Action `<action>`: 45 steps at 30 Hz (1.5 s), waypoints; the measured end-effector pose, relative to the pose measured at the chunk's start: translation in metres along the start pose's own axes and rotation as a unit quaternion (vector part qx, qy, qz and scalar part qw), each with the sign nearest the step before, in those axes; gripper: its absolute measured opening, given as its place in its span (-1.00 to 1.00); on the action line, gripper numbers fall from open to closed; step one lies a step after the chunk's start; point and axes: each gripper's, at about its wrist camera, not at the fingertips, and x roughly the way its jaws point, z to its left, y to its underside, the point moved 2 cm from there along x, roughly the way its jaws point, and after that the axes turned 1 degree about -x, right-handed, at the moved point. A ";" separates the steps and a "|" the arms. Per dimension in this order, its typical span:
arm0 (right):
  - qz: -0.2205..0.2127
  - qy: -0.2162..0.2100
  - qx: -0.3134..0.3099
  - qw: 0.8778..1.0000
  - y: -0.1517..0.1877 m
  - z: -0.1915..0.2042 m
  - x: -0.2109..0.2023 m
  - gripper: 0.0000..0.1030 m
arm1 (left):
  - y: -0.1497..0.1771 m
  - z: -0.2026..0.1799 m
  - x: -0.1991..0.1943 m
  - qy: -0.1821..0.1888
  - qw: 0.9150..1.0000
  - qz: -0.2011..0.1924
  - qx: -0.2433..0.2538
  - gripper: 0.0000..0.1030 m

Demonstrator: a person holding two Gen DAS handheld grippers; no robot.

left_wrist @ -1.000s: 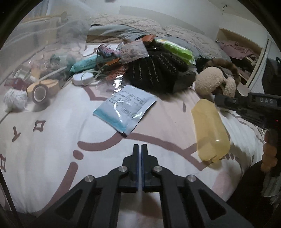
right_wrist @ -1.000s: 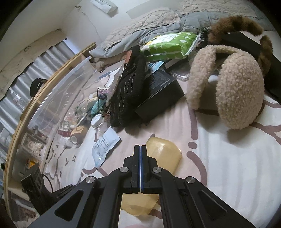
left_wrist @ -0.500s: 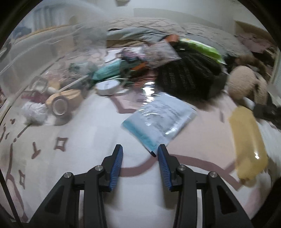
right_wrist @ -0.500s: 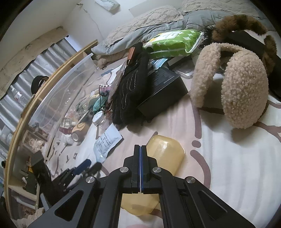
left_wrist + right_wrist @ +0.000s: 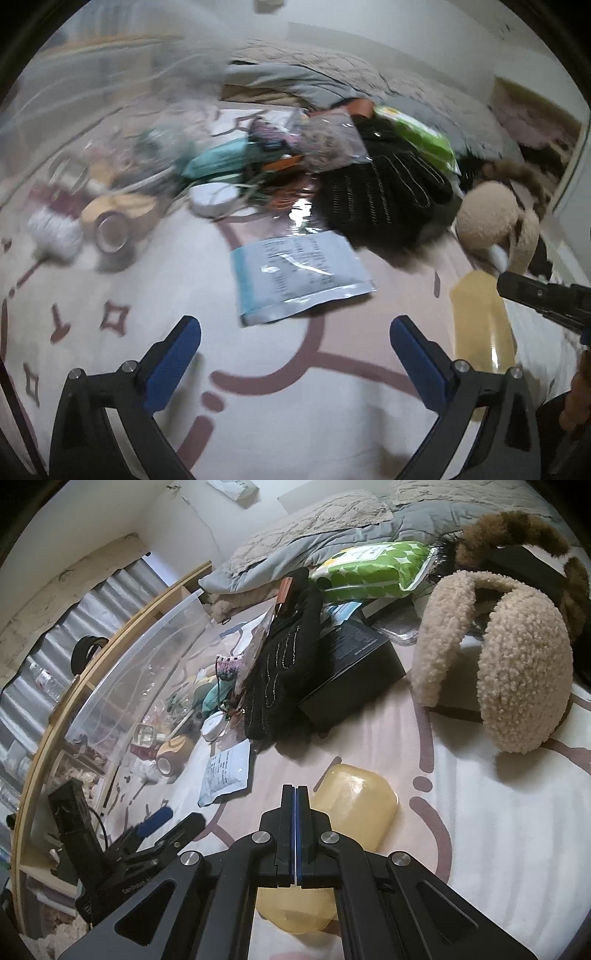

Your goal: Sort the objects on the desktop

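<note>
Left wrist view: motion-blurred; the left gripper [image 5: 295, 328] hangs over a pale bedsheet [image 5: 147, 280] with brown line drawings.
Left jaws: they have just been opening and now stand wide apart, with nothing between the blue pads [image 5: 173, 362].
Landmark: a blue-and-white printed sachet [image 5: 295, 277] lies flat on the sheet, just ahead of the left gripper's fingertips and not touched by them.
Yellow case: a translucent yellow case [image 5: 480, 325] lies to the right of the sachet, well apart from it, partly behind the left gripper's right finger.
Black knit gloves: the black knit gloves [image 5: 380, 192] lie just beyond the sachet's far right corner, heaped over other items.
Tape roll: a tan tape roll [image 5: 114, 225] lies on its side to the left of the sachet, with a white ball of yarn [image 5: 55, 232] just beside it.
White round disc: a white round disc [image 5: 212, 199] sits beyond the sachet, at the edge of the clutter pile.
Right wrist view: the right gripper [image 5: 296, 790] is pressed fully closed, holding nothing, and hovers over the near end of the yellow case.
Earmuffs: fuzzy beige earmuffs [image 5: 517, 675] rest far right of the sachet, past a black box [image 5: 354, 675] under the gloves.
Green pack: a green-patterned wipes pack [image 5: 369, 568] lies beyond the gloves.
Clear bin: a clear plastic bin [image 5: 122, 672] stands left of the sachet.
</note>
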 end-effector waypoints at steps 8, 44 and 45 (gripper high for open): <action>-0.005 0.000 0.013 1.000 -0.001 -0.007 -0.002 -1.00 | -0.017 -0.006 0.035 -0.003 0.999 0.038 -0.025 1.00; 0.052 -0.034 -0.035 0.997 0.070 0.056 -0.011 -1.00 | -0.024 -0.009 0.071 -0.042 0.997 0.030 -0.054 1.00; 0.060 -0.034 -0.034 0.997 0.073 0.057 -0.008 -1.00 | -0.024 -0.009 0.072 -0.041 0.997 0.031 -0.054 1.00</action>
